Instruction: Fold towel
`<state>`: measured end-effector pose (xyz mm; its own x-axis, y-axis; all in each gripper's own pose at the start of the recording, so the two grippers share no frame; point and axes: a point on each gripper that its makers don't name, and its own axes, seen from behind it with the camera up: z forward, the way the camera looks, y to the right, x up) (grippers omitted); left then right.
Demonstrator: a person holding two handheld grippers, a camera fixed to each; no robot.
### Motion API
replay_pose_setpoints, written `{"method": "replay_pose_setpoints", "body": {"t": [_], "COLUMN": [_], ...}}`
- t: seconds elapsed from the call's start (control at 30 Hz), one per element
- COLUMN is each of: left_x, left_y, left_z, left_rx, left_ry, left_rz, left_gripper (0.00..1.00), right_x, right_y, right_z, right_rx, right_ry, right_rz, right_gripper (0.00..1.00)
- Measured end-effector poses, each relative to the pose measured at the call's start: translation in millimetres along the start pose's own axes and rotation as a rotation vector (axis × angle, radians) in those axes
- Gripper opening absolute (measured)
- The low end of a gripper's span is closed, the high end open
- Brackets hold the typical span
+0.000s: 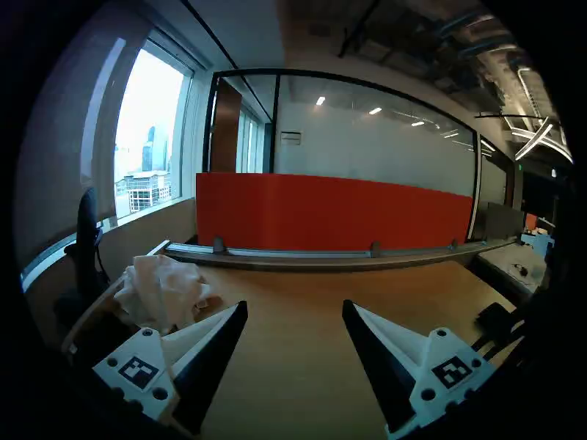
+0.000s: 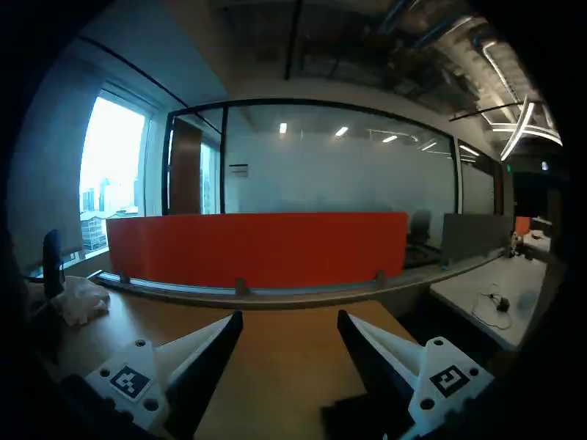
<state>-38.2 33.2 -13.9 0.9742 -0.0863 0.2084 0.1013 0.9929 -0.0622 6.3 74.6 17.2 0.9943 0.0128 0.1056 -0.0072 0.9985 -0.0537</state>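
One crumpled white towel [image 1: 161, 290] lies at the left edge of the one wooden desk [image 1: 308, 352], just beyond the left gripper [image 1: 293, 304], whose two fingers are spread and empty, like the right gripper [image 2: 290, 315], with one red divider [image 1: 330, 213] far behind.

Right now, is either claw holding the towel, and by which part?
Nothing is held. The left claw and right claw are both open and empty; the towel lies crumpled on the table, between neither claw's fingers.
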Motion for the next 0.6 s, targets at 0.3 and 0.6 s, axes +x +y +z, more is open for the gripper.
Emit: {"method": "replay_pose_setpoints", "body": {"t": [0.3,0.6], "left_x": [20.4,21.5], "left_y": [-11.2,-15.4], "left_z": [6.9,9.1], "left_rx": [0.016,0.033], "left_ry": [0.075,0.093], "left_rz": [-0.046,-0.029], "left_gripper": [0.96,0.96], "right_x": [14.4,16.5], "right_y": [-47.9,-64.8], "right_z": [3.6,5.0], "right_rx": [0.056,0.075], "right_ry": [0.019,0.019], "right_rz": [0.011,0.008], "right_gripper": [1.00,1.00]}}
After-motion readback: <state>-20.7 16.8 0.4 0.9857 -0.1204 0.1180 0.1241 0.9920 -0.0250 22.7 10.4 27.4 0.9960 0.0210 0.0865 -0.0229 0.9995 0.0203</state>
